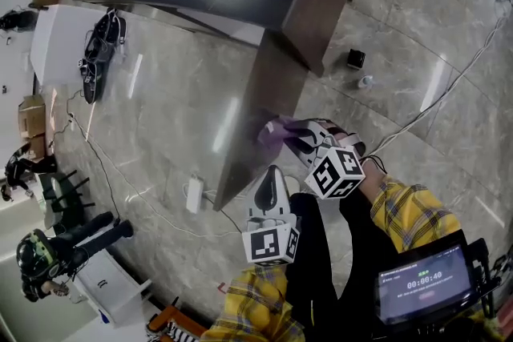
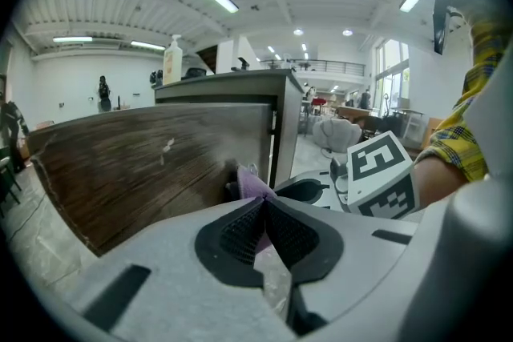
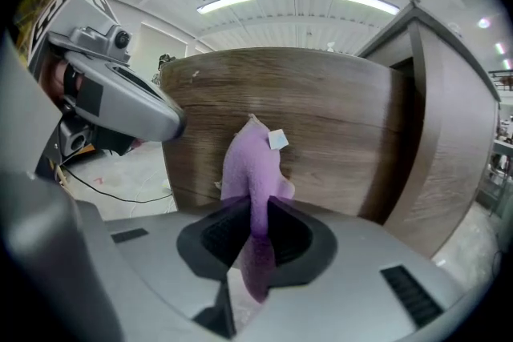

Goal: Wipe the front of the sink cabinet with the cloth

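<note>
Where the cloth (image 3: 252, 164) is: pinched upright in the right gripper (image 3: 255, 212), with its purple free end and small white tag up against the wood-grain front of the sink cabinet (image 3: 353, 124).
Right fingers: closed on the middle of the cloth, with a short tail hanging out behind the pads.
Left gripper (image 2: 263, 208): fingers pressed together with nothing between them; it hangs just beside the right gripper, pointing at the same panel but seemingly short of it.
Head view: the cloth (image 1: 276, 132) sits at the panel's face, which is seen steeply from above, with the right gripper (image 1: 309, 142) behind it and the left gripper (image 1: 271, 172) lower on the panel.
Contact: the cloth looks to be touching the wood, but how hard it presses cannot be told.
Step in hand: by my judgement, the wiping itself, at or near the start of a pass; much of the panel lies to either side.
Next move: it calls for light pressure into the wood and a sweep along the grain. Only a narrow wad meets the panel, so the passes must overlap.
Risk: friction may drag the cloth out of the fingers, or their hard tips may scrape the wood.
</note>
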Motion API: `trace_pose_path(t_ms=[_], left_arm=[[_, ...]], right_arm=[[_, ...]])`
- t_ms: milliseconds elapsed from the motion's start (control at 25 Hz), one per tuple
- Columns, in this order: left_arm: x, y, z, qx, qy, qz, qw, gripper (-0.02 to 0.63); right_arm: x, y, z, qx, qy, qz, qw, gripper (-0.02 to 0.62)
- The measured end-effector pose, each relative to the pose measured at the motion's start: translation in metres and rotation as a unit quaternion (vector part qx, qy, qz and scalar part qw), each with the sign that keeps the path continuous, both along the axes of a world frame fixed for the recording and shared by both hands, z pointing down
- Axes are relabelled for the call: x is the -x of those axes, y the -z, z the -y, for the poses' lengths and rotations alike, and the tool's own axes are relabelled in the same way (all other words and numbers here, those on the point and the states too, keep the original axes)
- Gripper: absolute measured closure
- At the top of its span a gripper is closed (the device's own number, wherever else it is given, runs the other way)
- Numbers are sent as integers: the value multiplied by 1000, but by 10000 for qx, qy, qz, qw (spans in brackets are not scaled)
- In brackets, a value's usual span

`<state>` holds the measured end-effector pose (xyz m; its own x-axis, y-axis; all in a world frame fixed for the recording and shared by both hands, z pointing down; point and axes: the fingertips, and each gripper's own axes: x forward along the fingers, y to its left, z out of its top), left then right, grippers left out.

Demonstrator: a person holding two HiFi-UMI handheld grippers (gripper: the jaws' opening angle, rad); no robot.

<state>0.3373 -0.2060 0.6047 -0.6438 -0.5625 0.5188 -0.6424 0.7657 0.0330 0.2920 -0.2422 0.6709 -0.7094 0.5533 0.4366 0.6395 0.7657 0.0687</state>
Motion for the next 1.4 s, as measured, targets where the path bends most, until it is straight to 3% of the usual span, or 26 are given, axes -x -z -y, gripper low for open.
trace_pose_path(t_ms=[360, 640, 1040, 1400], left_arm=[[15, 2, 25, -73, -96, 19, 9999, 598], [19, -4, 62, -64, -472, 71, 9988, 598], [34, -1, 72, -145, -473, 148, 9987, 598], [18, 21, 70, -135, -433, 37, 9990, 598]], right_arm=[[25, 0, 39, 82, -385, -72, 9992, 554], [39, -12, 73, 86, -694, -160, 9974, 554], [66, -16, 94, -68, -1050, -153, 9943, 554], [37, 12, 109, 111, -1368, -207, 9903, 554]])
